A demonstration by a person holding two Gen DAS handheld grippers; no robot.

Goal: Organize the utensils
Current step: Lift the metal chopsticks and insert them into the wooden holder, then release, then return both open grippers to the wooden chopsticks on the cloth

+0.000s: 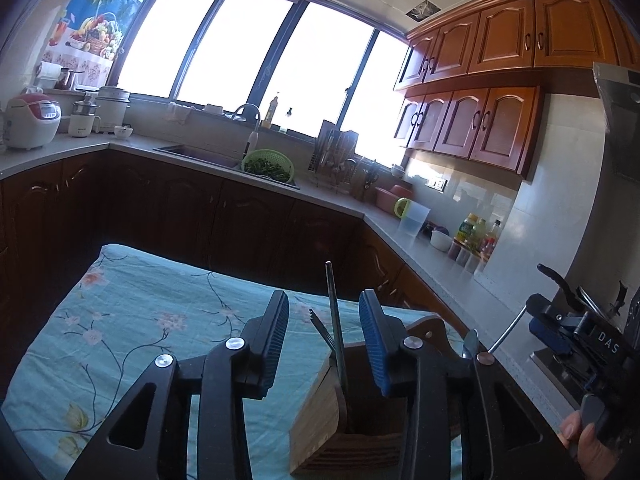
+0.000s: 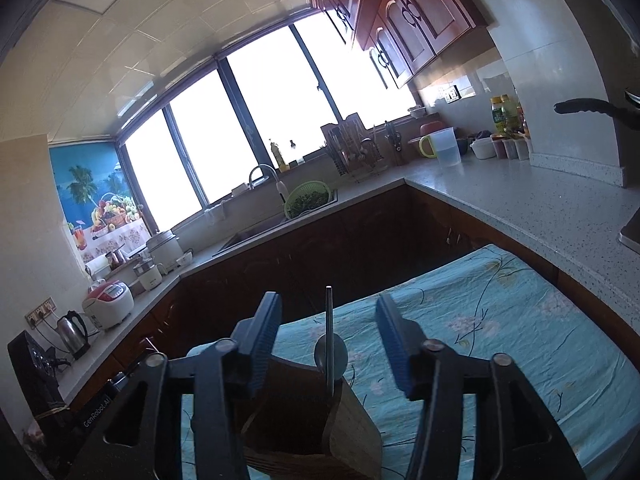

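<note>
A wooden utensil holder (image 1: 320, 420) stands on the blue floral cloth (image 1: 132, 320). In the left wrist view a fork (image 1: 320, 326) and a thin metal rod-like handle (image 1: 334, 320) stick up out of it, between my open left gripper's (image 1: 324, 320) blue pads. A spoon bowl (image 1: 470, 344) shows behind the right finger. In the right wrist view the holder (image 2: 320, 420) sits below my open right gripper (image 2: 328, 332), with a spoon (image 2: 330, 354) and the thin handle (image 2: 329, 320) upright in it. Neither gripper holds anything. The right gripper body (image 1: 576, 332) shows at the left view's right edge.
Dark cabinets and a grey L-shaped counter (image 2: 520, 200) lie beyond the table. The counter carries a sink with a green colander (image 1: 268, 164), a dish rack (image 1: 336, 160), a jug (image 1: 412, 220), bottles (image 1: 476, 236) and rice cookers (image 1: 32, 120).
</note>
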